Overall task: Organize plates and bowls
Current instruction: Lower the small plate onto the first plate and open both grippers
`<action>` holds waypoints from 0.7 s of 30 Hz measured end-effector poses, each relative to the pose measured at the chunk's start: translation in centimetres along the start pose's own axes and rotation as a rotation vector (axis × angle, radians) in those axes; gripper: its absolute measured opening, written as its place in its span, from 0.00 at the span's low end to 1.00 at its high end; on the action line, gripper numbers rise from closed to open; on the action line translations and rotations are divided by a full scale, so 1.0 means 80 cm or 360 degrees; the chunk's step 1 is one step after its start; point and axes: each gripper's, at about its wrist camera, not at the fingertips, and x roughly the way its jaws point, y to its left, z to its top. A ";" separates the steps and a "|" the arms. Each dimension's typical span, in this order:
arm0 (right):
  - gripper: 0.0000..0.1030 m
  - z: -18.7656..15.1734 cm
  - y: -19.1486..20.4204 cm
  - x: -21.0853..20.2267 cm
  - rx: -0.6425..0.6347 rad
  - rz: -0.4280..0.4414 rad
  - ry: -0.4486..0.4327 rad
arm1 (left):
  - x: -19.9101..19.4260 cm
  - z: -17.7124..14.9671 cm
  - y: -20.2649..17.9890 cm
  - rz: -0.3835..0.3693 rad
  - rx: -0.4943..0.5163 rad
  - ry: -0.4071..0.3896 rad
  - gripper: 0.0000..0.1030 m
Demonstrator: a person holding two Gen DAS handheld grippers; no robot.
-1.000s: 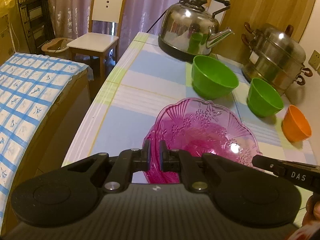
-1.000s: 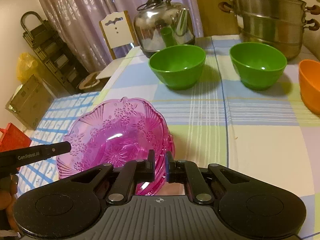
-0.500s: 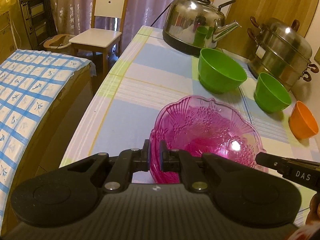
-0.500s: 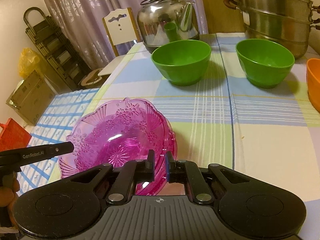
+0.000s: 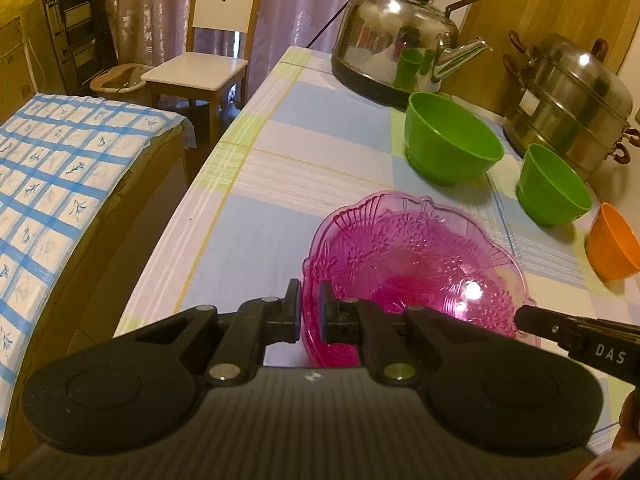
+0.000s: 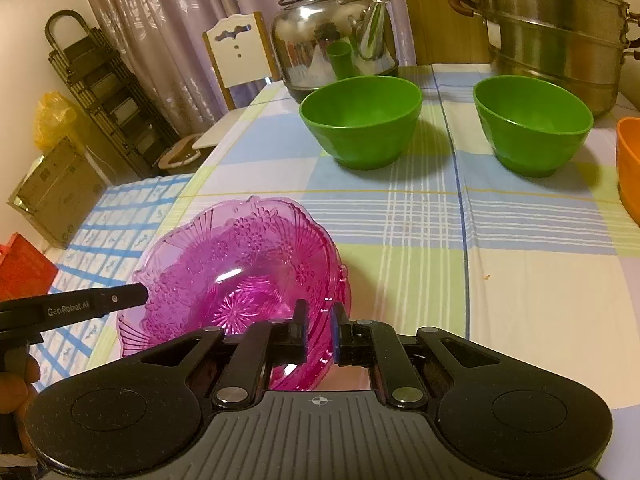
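Observation:
A clear pink glass bowl (image 5: pixel 416 268) (image 6: pixel 240 276) with a scalloped, flowered rim hangs near the table's front left corner. My left gripper (image 5: pixel 310 312) is shut on its left rim and my right gripper (image 6: pixel 320 330) is shut on its right rim. Each gripper shows as a black arm at the edge of the other's view. Two green bowls (image 5: pixel 450 148) (image 5: pixel 552 188) stand upright farther back, seen also in the right wrist view as green bowls (image 6: pixel 360 120) (image 6: pixel 532 120). An orange bowl (image 5: pixel 614 244) (image 6: pixel 630 160) sits at the right.
A steel kettle (image 5: pixel 396 44) and a stacked steel steamer pot (image 5: pixel 568 96) stand at the back of the checked tablecloth (image 6: pixel 500 280). A wooden chair (image 5: pixel 212 56) stands beyond the table's left end. A blue-checked bed (image 5: pixel 52 168) lies along the left side.
The pink bowl, held by both grippers, has shifted slightly farther onto the table toward the green bowls. Both grips are unchanged.

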 end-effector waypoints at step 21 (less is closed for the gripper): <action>0.57 0.005 -0.021 -0.028 0.0049 0.0016 -0.0143 | -0.024 0.002 0.000 0.0033 -0.0050 -0.0086 0.22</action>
